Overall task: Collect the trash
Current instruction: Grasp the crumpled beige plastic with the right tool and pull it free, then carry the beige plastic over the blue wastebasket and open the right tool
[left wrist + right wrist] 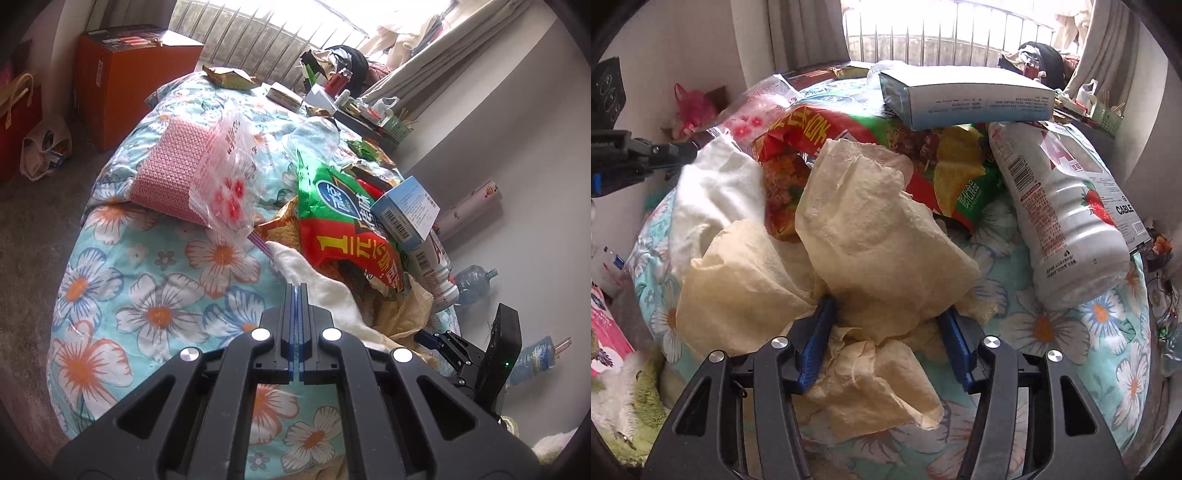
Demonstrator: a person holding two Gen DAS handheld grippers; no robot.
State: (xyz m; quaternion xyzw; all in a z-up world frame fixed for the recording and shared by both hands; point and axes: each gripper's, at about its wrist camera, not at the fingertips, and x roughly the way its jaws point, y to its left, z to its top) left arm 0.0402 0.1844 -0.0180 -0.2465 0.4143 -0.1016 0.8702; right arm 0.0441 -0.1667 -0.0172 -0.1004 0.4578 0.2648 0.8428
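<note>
Right tongs: blue pads pressed on crumpled beige tissue; pad tips partly hidden under folds. Left tongs: fully closed, nothing held, over floral quilt. Beyond: white cloth, red-green snack bag, blue-white box and white bottle piled tog. Bottle cap end not seen; bag print partly covered by box.

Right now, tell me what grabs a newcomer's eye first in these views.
The heap of trash on the flowered quilt: a red and green snack bag with a pale blue box lying on it. Crumpled tan tissue sits between the right gripper fingers, with a white bottle alongside.
</note>
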